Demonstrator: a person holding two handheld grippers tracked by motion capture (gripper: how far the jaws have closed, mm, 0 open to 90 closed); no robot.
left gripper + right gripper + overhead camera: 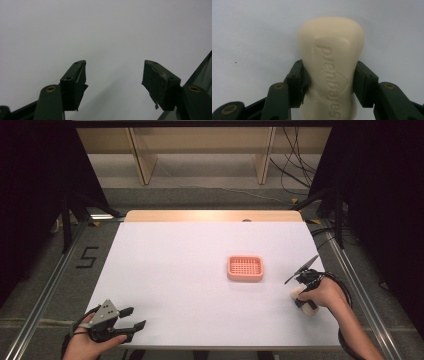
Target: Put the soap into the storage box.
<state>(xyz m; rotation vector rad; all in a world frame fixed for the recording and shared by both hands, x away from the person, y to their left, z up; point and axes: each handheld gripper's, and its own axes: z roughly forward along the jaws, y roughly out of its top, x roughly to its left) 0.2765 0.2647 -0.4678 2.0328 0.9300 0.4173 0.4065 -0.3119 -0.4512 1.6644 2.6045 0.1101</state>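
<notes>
The right claw (329, 83) grips a cream soap bar (331, 57) by its long sides, pads pressed against it, at the right edge of the white table (190, 270). A pink slotted soap dish (245, 268) sits empty near the middle, apart from the soap. The left claw (115, 82) is released, holding nothing, over bare table.

A cream-coloured bar of soap (331, 65) lies on a plain white table surface (249, 32), seen lengthwise from the right gripper view. The right gripper (331, 83) has its two black jaws set against the bar's narrowed waist, one pad on each long side, both touching the soap. Embossed lettering and a shield-like emblem run along the bar's upper face. Its far, rounded end extends beyond the jaws.
</notes>
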